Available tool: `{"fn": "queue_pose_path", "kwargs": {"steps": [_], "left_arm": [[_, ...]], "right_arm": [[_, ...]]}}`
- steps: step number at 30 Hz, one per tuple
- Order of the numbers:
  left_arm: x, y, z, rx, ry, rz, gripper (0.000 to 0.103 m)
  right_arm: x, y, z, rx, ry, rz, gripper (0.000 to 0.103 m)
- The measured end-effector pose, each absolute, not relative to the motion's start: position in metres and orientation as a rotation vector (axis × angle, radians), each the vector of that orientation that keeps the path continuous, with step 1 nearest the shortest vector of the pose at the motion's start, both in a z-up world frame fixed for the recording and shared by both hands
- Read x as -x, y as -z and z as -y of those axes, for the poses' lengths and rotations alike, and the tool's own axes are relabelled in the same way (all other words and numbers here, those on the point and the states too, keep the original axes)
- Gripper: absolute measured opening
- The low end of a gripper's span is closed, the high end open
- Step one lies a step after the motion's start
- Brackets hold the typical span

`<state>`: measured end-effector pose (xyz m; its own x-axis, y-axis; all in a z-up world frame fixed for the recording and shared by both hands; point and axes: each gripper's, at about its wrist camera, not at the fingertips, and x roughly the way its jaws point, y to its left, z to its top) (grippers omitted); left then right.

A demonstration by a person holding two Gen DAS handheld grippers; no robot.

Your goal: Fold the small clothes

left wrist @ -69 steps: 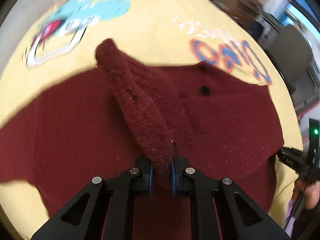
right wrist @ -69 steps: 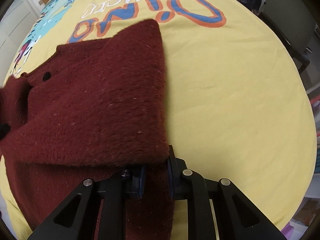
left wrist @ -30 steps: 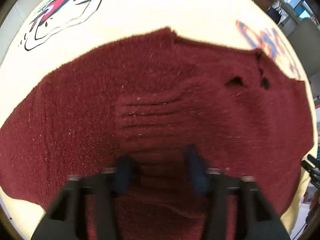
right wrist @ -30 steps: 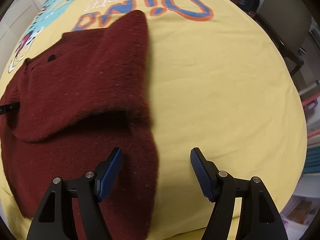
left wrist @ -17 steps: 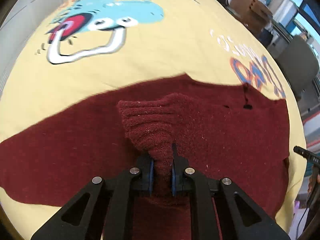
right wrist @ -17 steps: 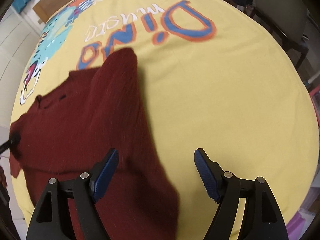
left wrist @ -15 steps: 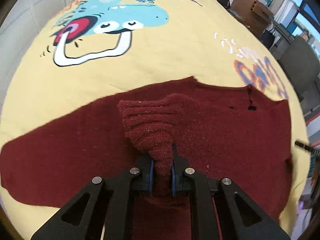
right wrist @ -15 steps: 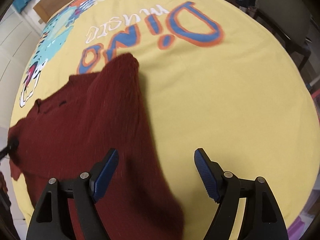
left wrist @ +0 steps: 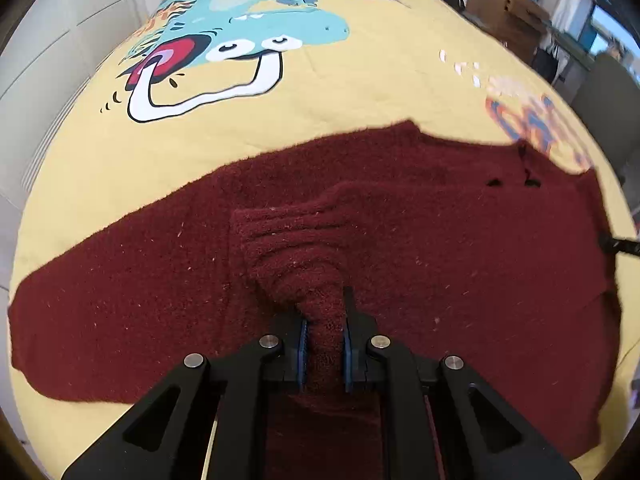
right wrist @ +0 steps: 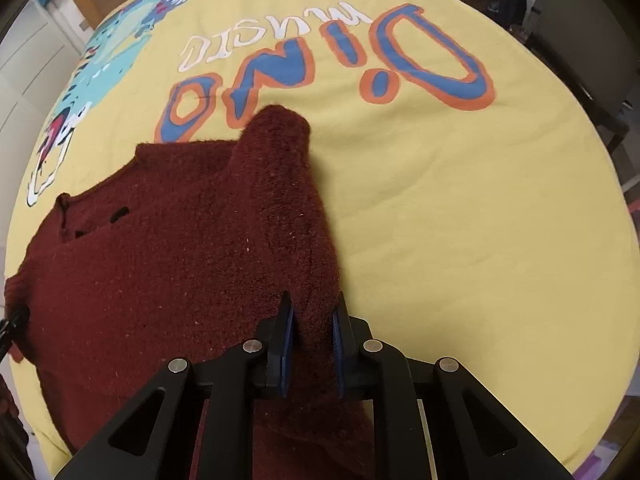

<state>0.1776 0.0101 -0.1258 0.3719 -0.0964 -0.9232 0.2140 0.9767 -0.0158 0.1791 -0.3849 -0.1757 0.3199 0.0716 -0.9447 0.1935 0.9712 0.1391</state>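
A dark red knitted sweater point(left wrist: 460, 240) lies spread on a yellow dinosaur-print sheet point(left wrist: 280, 120). My left gripper point(left wrist: 324, 344) is shut on a ribbed fold of the sweater, which bunches up in front of the jaws. In the right wrist view the sweater point(right wrist: 180, 260) lies to the left, with its folded right edge running toward me. My right gripper point(right wrist: 310, 344) is shut on that folded edge, the fabric pinched between its blue pads point(right wrist: 286, 344). The tip of the other gripper shows at the right edge of the left view point(left wrist: 618, 245).
The sheet point(right wrist: 460, 220) carries a blue-and-orange "Dino" print point(right wrist: 340, 60) beyond the sweater and a teal dinosaur point(left wrist: 260, 28) far off. A dark chair point(right wrist: 592, 40) and cardboard boxes point(left wrist: 508, 4) stand past the bed's edge. White cupboards point(left wrist: 60, 40) are at left.
My right gripper, open half a second ago, has closed on the sweater's folded right edge. My left gripper stays shut on its fold and the view has drawn back slightly.
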Motion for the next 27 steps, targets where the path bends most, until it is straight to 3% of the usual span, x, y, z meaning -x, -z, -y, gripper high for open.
{"fn": "queue_pose_path", "kwargs": {"steps": [7, 9, 10, 11, 12, 14, 17, 18, 20, 22, 27], "left_arm": [[-0.183, 0.15, -0.02, -0.089, 0.145, -1.209, 0.02], [-0.184, 0.147, -0.018, -0.103, 0.14, -1.207, 0.024], [-0.184, 0.146, -0.017, -0.109, 0.142, -1.208, 0.029], [-0.185, 0.145, -0.017, -0.12, 0.129, -1.215, 0.041], [-0.186, 0.144, -0.017, -0.132, 0.107, -1.221, 0.046], [-0.185, 0.138, -0.018, -0.138, 0.093, -1.217, 0.056], [-0.178, 0.121, -0.02, -0.118, 0.103, -1.179, 0.079], [-0.177, 0.114, -0.019, -0.113, 0.112, -1.168, 0.081], [-0.172, 0.097, -0.014, -0.098, 0.137, -1.117, 0.102], [-0.17, 0.086, -0.007, -0.088, 0.166, -1.076, 0.102], [-0.166, 0.083, 0.021, -0.062, 0.213, -1.042, 0.102]], "right_arm": [[-0.189, 0.195, 0.385, -0.239, 0.108, -1.294, 0.02], [-0.187, 0.191, 0.382, -0.216, 0.1, -1.277, 0.025], [-0.185, 0.189, 0.38, -0.204, 0.098, -1.268, 0.029], [-0.183, 0.187, 0.378, -0.199, 0.096, -1.258, 0.038], [-0.181, 0.184, 0.378, -0.198, 0.096, -1.249, 0.055], [-0.175, 0.176, 0.377, -0.191, 0.103, -1.221, 0.075], [-0.167, 0.156, 0.366, -0.135, 0.098, -1.161, 0.081], [-0.165, 0.149, 0.361, -0.12, 0.089, -1.142, 0.084], [-0.162, 0.135, 0.344, -0.097, 0.058, -1.096, 0.09], [-0.159, 0.122, 0.326, -0.076, 0.025, -1.052, 0.103], [-0.156, 0.114, 0.279, -0.026, -0.049, -0.98, 0.103]]}}
